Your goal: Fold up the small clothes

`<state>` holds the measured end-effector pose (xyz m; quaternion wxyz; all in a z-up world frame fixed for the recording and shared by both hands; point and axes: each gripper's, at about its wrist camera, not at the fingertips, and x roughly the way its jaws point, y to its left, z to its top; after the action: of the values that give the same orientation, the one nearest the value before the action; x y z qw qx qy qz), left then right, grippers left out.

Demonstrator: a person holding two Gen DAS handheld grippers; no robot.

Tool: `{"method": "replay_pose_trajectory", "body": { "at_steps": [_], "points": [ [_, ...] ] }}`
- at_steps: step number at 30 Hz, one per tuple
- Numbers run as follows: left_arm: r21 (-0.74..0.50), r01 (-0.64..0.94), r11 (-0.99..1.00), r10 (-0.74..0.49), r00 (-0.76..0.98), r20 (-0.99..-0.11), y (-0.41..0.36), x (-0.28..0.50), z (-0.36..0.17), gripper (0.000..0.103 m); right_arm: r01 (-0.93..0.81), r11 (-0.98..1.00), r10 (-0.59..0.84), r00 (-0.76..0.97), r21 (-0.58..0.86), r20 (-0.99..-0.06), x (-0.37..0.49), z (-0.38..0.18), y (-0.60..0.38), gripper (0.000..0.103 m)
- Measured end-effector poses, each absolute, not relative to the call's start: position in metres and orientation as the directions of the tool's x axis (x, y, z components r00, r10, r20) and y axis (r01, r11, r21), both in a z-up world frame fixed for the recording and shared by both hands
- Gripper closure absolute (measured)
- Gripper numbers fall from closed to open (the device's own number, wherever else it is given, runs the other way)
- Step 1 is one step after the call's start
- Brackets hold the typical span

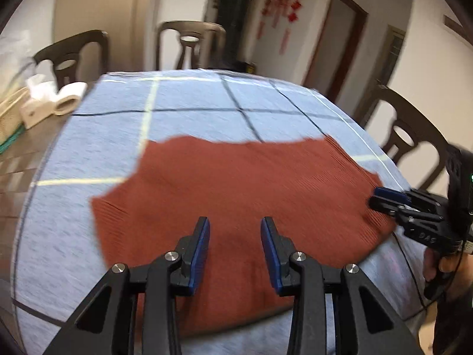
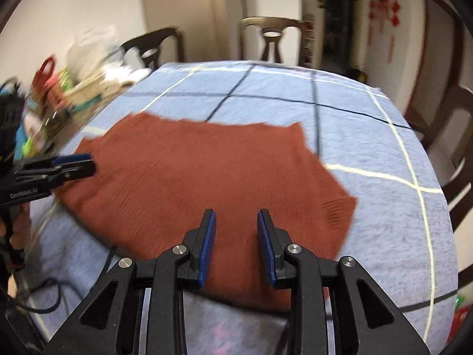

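Left wrist view: rust-red ribbed knit garment lies spread flat; both grippers parted, empty.

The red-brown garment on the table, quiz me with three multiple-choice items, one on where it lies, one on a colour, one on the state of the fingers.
1. The garment lies on: A a blue-grey checked cloth; B a chair; C the floor.
2. The pads on the fingers are: A red; B blue; C white.
3. The left gripper is: A shut on the garment; B open, holding nothing; C out of view.

Answers: 1 A, checked cloth shows all around it. 2 B, blue pads line each finger. 3 B, a clear gap separates the fingers, nothing pinched.
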<state>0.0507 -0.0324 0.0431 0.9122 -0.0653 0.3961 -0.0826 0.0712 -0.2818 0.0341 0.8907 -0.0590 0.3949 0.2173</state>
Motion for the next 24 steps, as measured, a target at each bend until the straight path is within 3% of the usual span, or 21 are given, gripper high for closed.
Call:
{"method": "replay_pose_trajectory", "body": {
  "at_steps": [4, 24],
  "points": [
    [-0.120, -0.002, 0.993, -0.087, 0.676, -0.731, -0.015, 0.061, 0.033, 0.065, -0.336, 0.940, 0.266, 0.614, 0.059, -0.743, 0.092, 0.027, -0.296, 0.073],
    [-0.126, -0.045, 0.991, -0.062, 0.679, -0.731, -0.011, 0.058, 0.018, 0.063, -0.328, 0.943, 0.259, 0.614, 0.057, -0.746, 0.095, 0.022, -0.302, 0.071]
  ]
}}
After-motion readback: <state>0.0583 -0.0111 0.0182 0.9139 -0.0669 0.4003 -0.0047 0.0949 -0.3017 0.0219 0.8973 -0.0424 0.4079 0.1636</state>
